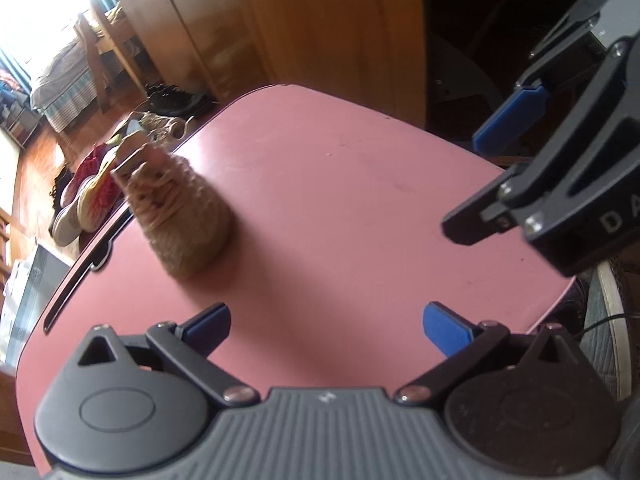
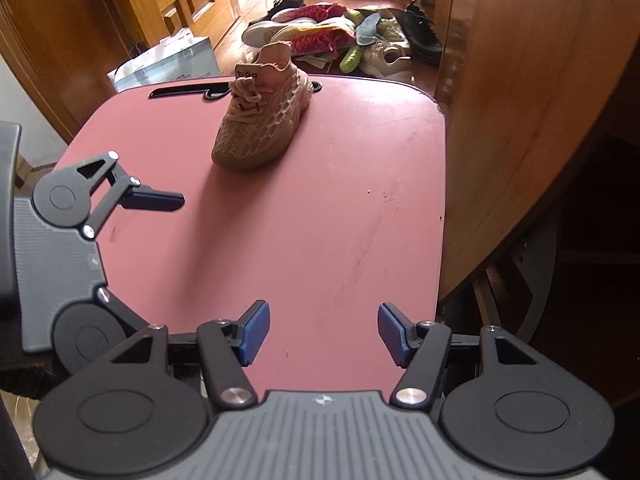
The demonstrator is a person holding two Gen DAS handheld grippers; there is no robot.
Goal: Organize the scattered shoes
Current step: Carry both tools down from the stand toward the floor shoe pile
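A tan-pink knit sneaker (image 2: 260,120) stands upright on the pink tabletop (image 2: 320,232), near its far edge, with the toe towards me. It looks blurred in the left wrist view, sneaker (image 1: 184,216). My right gripper (image 2: 325,332) hangs open over the near part of the table, with nothing between its blue pads. My left gripper (image 1: 326,326) is open too, empty, well short of the sneaker. One finger (image 2: 156,200) of the left gripper shows at the left of the right wrist view. The right gripper (image 1: 464,184) shows at the right of the left wrist view.
A pile of scattered shoes (image 2: 332,36) lies on the wooden floor beyond the table, with black shoes (image 2: 420,32) at its right. A white paper bag (image 2: 168,60) stands by the table's far left corner. A wooden cabinet (image 2: 520,120) borders the right side.
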